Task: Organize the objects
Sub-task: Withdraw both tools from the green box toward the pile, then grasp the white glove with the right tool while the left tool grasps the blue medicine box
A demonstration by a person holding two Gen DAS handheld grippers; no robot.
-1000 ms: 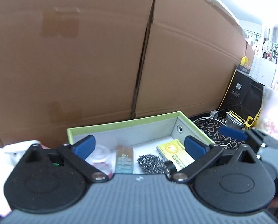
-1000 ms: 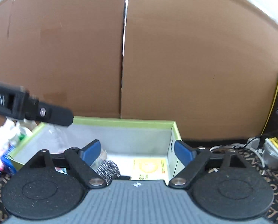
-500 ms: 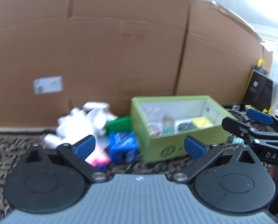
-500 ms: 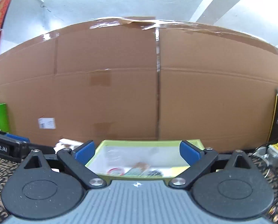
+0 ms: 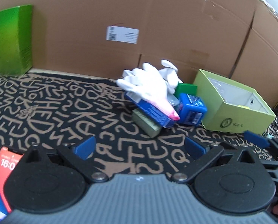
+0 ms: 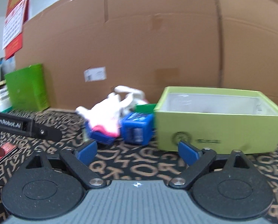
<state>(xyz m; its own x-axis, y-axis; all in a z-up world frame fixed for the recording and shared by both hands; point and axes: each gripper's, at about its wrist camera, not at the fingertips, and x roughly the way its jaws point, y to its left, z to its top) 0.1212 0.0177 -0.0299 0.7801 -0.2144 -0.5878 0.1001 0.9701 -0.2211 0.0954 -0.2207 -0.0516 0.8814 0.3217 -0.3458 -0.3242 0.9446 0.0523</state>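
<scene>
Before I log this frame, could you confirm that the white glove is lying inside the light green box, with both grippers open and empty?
Not quite: the white glove is not inside the light green box. It lies outside, draped over the blue packet in the pile beside the box, as the left wrist view shows. The left gripper and right gripper are indeed open and empty.

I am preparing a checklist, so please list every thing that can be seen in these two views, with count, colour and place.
open box: 1, light green, right of the pile
glove: 1, white with pink cuff, on top of the pile
flat box: 1, blue, under the glove
cube box: 1, blue, beside the open box
brush: 1, olive, under the flat box
tall box: 1, bright green, far left
cardboard wall: brown, behind
phone: 1, lit, near left
left gripper: open, empty
right gripper: open, empty
</scene>
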